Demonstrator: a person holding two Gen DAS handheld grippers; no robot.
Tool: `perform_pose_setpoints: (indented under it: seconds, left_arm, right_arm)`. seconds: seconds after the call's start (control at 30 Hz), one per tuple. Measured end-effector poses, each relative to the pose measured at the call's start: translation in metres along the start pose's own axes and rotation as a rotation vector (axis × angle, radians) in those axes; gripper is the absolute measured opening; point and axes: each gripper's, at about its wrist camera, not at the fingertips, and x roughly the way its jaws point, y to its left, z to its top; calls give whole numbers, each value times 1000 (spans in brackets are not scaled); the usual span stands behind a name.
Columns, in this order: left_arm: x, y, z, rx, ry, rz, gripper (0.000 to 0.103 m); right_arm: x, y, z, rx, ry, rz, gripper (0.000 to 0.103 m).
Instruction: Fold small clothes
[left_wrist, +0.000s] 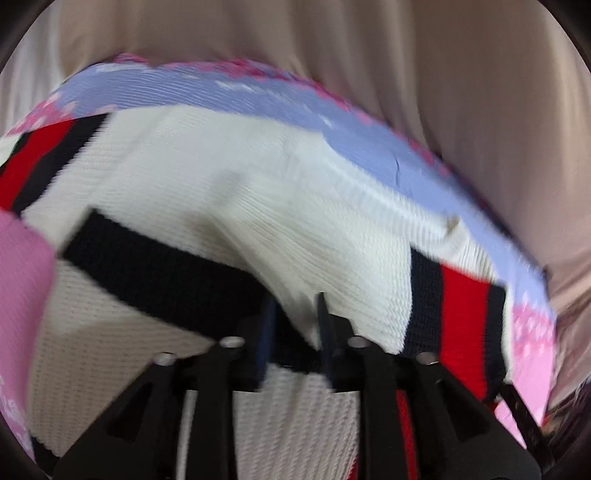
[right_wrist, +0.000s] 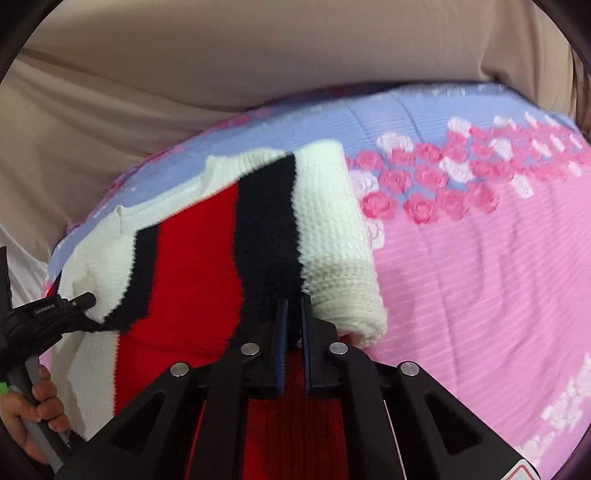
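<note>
A small knitted sweater, white with red and black stripes, lies on a pink and lilac flowered bedspread. My right gripper is shut on the sweater's black stripe near a rolled white sleeve. My left gripper is shut on the sweater at its black band, and its tip also shows at the left of the right wrist view, touching the sweater's left edge. The left wrist view is blurred by motion.
Beige fabric rises behind the bedspread's far edge in both views. A hand holds the left gripper's handle at the lower left of the right wrist view. The bedspread stretches away to the right of the sweater.
</note>
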Motion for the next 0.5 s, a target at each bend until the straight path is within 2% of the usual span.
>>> perform_pose_setpoints:
  seconds: [0.1, 0.17, 0.33, 0.4, 0.47, 0.5]
  left_arm:
    - [-32, 56, 18, -145, -76, 7, 64]
    - [-50, 105, 36, -239, -119, 61, 71]
    - [-78, 245, 82, -474, -208, 260, 74]
    - [-77, 299, 99, -558, -212, 333, 75]
    - [-69, 336, 107, -629, -193, 360, 74]
    - [-63, 351, 110, -663, -178, 363, 70]
  right_arm:
    - [-39, 21, -7, -38, -41, 32, 15]
    - [-56, 33, -17, -68, -40, 71, 15]
    - [-88, 84, -67, -204, 16, 135, 21]
    - [-88, 109, -89, -246, 64, 161, 22]
    - [-84, 126, -104, -267, 109, 187, 22]
    - [-82, 135, -111, -276, 132, 198, 22]
